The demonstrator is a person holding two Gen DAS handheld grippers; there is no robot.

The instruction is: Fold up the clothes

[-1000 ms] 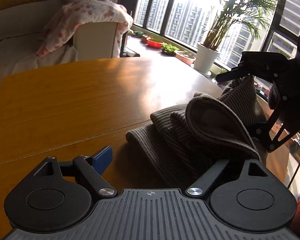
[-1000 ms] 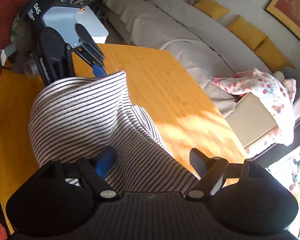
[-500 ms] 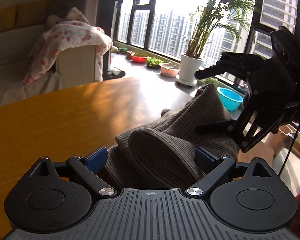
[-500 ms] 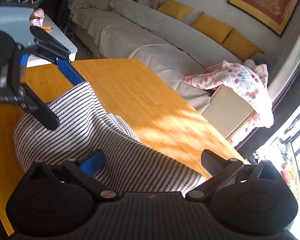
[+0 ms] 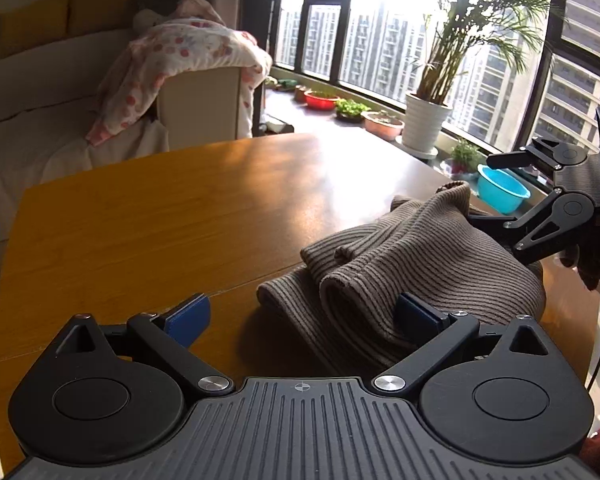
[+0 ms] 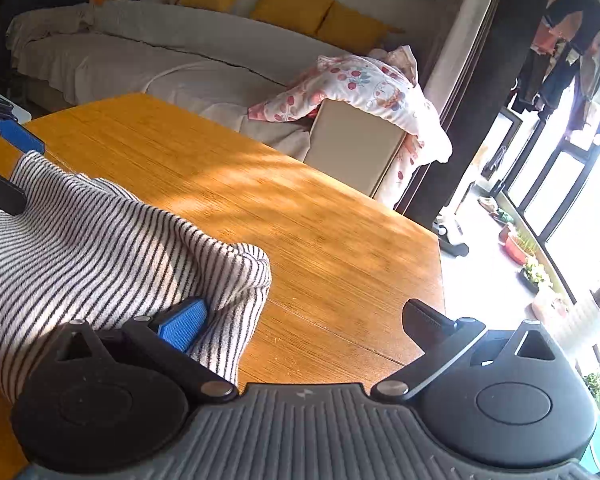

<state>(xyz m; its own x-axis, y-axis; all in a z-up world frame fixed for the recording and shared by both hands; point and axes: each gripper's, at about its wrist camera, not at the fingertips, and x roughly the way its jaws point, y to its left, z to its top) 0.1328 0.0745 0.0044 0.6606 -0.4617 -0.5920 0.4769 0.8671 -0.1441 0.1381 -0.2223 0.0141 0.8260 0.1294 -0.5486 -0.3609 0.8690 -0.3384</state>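
Two grippers flank one striped garment (image 5: 420, 264) bunched on a wooden table (image 5: 140, 220). Left gripper (image 5: 304, 316), at 6 o'clock: jaws opening, fingers spread, garment's folded edge between them, unpinched. Right gripper (image 6: 304, 320): fingers spread wide, garment (image 6: 100, 248) at 9 o'clock against its left pad (image 6: 182, 324).

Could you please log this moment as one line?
step: fold released | left claw: opening, not gripping | right claw: open, empty | striped garment: bunched on table
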